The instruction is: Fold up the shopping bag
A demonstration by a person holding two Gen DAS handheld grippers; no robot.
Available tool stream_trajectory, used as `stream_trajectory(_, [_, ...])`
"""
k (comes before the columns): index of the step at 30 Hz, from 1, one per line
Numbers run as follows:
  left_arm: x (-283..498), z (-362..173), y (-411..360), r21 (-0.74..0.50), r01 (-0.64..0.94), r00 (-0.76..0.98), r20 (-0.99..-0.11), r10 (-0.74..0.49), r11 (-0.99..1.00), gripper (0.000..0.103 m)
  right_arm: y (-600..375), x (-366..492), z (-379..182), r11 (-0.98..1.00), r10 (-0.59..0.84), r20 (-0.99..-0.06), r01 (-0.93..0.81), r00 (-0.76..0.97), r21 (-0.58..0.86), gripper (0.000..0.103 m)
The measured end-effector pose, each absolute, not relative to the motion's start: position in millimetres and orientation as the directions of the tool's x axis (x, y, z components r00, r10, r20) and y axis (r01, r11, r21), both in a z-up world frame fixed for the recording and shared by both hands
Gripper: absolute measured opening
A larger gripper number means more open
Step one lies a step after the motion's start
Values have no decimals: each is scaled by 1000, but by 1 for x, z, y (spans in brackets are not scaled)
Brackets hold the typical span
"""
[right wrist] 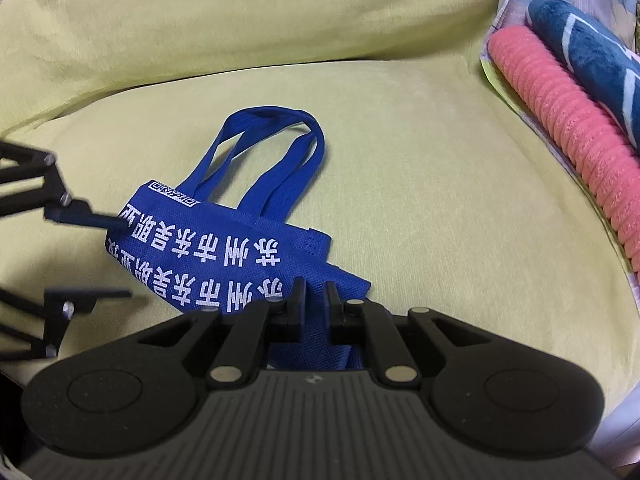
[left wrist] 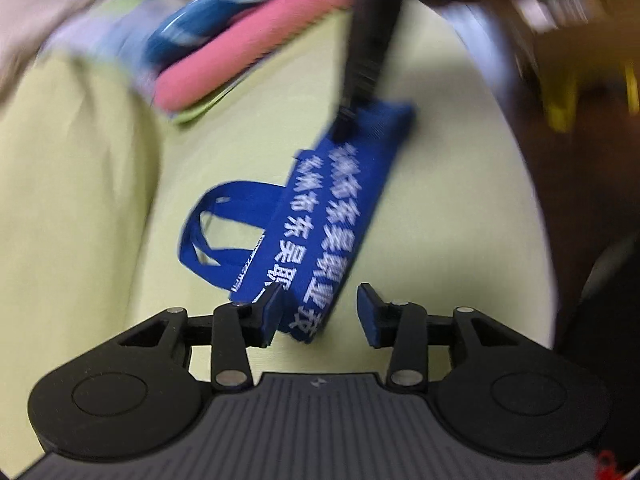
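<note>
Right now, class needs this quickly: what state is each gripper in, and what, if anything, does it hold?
Left gripper: open, one end of the blue shopping bag between its fingers, not pinched.
Right gripper: shut on the bag's other end.

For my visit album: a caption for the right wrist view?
Right hand-held gripper pinches a folded blue shopping bag on a yellow-green cushion.

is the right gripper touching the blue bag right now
Touching. The right wrist view shows the right gripper closed on the bag, blue fabric pinched between its fingers; the left wrist view shows it gripping the far end.
</note>
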State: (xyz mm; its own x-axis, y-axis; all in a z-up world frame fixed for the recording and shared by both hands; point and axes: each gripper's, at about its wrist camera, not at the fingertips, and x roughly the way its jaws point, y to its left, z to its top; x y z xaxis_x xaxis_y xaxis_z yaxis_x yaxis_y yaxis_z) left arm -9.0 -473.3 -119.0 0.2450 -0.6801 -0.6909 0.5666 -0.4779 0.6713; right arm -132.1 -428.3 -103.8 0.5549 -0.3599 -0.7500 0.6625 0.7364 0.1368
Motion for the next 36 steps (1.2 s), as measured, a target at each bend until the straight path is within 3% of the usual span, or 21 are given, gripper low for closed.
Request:
stream_trajectory(4, [-16,-147,-471,793,346,324,-603,-729,-502,50,-430,-133,-104,740,-352,-748,657,562,145,7])
stream_trajectory(8, [-16,-162,-478,827,245,342,-563,-752,-507,50,-430,-135,-105,745,-346,-746,650,569,150,7])
stream_trajectory(17, [-3,-146,-499,732,417,294,-670,-682,-539,46,-423,-139,-106,802,-379,-691,591,616,87,10])
stream_trajectory(20, [1,-141,-501,708,448,280,-691,-667,-546,46,-420,-146,-103,816,-427,-649,578,630,24,27])
stream_trajectory(23, [4,-139,-502,690,485,266,-701,-662,-537,46,-415,-155,-94,839,-440,-594,545,673,-5,31])
stream_trajectory(25, [5,-139,-502,688,487,263,-702,-662,-538,46,-403,-160,-90,879,-426,-559,471,711,-72,39])
stream_trajectory(27, [5,-138,-502,685,488,262,-706,-658,-541,46,-387,-160,-93,911,-408,-546,364,731,-193,57])
stream_trajectory(29, [6,-137,-504,679,491,257,-711,-655,-545,46,-368,-158,-103,903,-408,-538,240,738,-356,60])
stream_trajectory(32, [8,-135,-503,668,504,244,-718,-652,-547,46,-349,-151,-126,787,-488,-478,131,730,-603,60])
stream_trajectory(35, [11,-133,-504,654,521,229,-726,-648,-549,46,-346,-143,-146,682,-516,-414,67,750,-728,58])
stream_trajectory(36, [12,-133,-504,650,525,225,-728,-647,-549,46,-347,-139,-151,662,-518,-405,53,753,-747,53])
